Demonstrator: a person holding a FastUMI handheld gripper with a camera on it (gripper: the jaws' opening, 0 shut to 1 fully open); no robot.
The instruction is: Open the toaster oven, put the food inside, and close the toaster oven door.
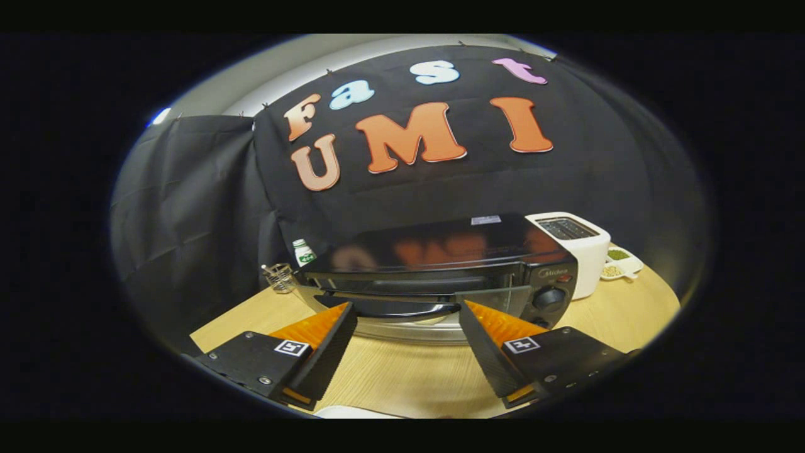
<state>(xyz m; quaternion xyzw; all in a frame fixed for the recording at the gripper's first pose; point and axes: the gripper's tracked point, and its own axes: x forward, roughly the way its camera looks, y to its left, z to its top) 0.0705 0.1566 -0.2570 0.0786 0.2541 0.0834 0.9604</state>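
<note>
A black toaster oven (440,251) stands on the wooden table (415,377), just ahead of my fingers. Its dark bar handle (390,307) runs across the top of the glass door (409,286), and the control knobs (549,299) sit on its right side. My gripper (407,307) is open, with the fingertips level with the handle, one at each end of it and neither pressing on it. I cannot tell whether the door is fully closed or slightly ajar. A white rim (352,412), perhaps a plate, peeks in below the fingers.
A white slot toaster (575,245) stands right of the oven, with a small divided white dish (619,263) of green and beige bits behind it. Left of the oven are a small bottle (304,251) and a wire holder (280,277). Bare tabletop lies between the fingers.
</note>
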